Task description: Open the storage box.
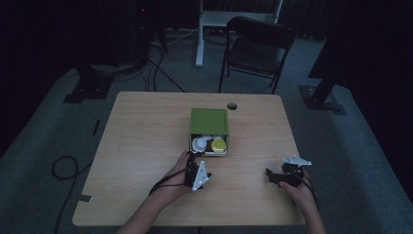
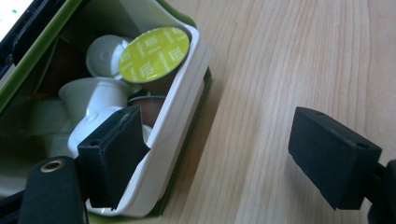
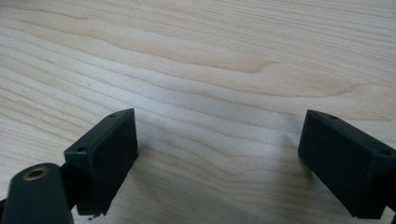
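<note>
A green box lies mid-table with its white inner tray slid out toward me. In the tray are a capsule with a yellow-green lid and white capsules. My left gripper is open at the tray's front left corner. In the left gripper view, one pad sits just inside the tray's white rim, in front of the white capsules and below the yellow-green lid. The other pad is over bare wood. My right gripper is open over bare table, well right of the box.
The wooden table has a round cable hole behind the box. A dark folding chair stands beyond the far edge. Cables lie on the floor at the left.
</note>
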A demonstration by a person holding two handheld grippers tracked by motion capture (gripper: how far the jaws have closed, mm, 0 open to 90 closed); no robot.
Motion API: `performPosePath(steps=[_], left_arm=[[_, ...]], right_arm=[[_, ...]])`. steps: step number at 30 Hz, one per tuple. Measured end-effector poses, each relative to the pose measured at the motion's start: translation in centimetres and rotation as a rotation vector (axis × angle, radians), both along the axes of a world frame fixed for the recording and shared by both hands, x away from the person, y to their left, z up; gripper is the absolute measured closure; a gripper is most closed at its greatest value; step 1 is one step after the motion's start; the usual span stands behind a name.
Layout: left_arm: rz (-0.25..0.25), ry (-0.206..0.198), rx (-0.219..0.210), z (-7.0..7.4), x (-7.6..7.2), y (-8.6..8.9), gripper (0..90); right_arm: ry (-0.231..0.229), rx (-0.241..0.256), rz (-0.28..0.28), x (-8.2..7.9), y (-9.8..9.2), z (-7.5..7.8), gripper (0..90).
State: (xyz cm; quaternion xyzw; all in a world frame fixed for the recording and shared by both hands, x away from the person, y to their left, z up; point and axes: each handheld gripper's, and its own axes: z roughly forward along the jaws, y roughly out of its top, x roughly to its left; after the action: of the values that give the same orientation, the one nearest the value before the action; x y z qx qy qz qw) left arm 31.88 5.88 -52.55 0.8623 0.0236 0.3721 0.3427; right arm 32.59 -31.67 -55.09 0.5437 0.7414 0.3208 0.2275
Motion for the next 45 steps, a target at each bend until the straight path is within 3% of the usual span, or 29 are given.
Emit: performPosePath(steps=[5,6,7,10,15,20,26,28,31,34,41,45], left_arm=[[-0.009,-0.019,0.004,-0.1,0.5,-0.6,23.8],[-0.016,-0.027,0.006,-0.1,0.8,-0.7,31.8],[-0.016,-0.027,0.006,-0.1,0.8,-0.7,34.1],[-0.020,-0.037,0.029,-0.1,1.2,-0.9,40.6],[-0.019,-0.082,0.072,-0.4,1.7,-1.4,43.2],[-0.025,-0.139,0.151,-0.6,2.1,-2.0,47.1],[-0.036,-0.174,0.196,-0.7,2.4,-2.3,53.3],[-0.046,-0.234,0.247,-0.9,2.4,-2.4,56.9],[-0.049,-0.246,0.264,-1.1,2.4,-2.5,57.9],[-0.058,-0.284,0.312,-1.2,2.4,-2.8,58.0],[-0.045,-0.320,0.322,-1.2,2.6,-2.8,69.7],[-0.018,-0.281,0.289,-1.0,2.7,-2.9,70.9]], right_arm=[[0.000,0.000,0.000,0.0,0.0,0.0,11.4],[0.000,0.000,0.000,0.0,0.0,0.0,11.4],[0.000,0.000,0.000,0.0,0.0,0.0,11.4],[0.001,0.000,0.000,0.0,0.0,0.0,11.4],[0.000,0.000,0.000,0.0,0.0,0.0,11.4],[0.001,0.000,0.000,0.0,0.0,0.0,11.4],[0.001,0.000,0.000,0.0,0.0,0.0,11.4],[0.001,0.000,0.000,0.0,0.0,0.0,11.4],[0.001,0.000,0.000,0.0,0.0,0.0,11.4],[0.001,-0.001,0.000,0.0,0.0,0.0,11.4],[0.001,0.000,0.000,0.0,0.0,0.0,11.4],[0.001,0.000,0.000,0.0,0.0,0.0,11.4]])
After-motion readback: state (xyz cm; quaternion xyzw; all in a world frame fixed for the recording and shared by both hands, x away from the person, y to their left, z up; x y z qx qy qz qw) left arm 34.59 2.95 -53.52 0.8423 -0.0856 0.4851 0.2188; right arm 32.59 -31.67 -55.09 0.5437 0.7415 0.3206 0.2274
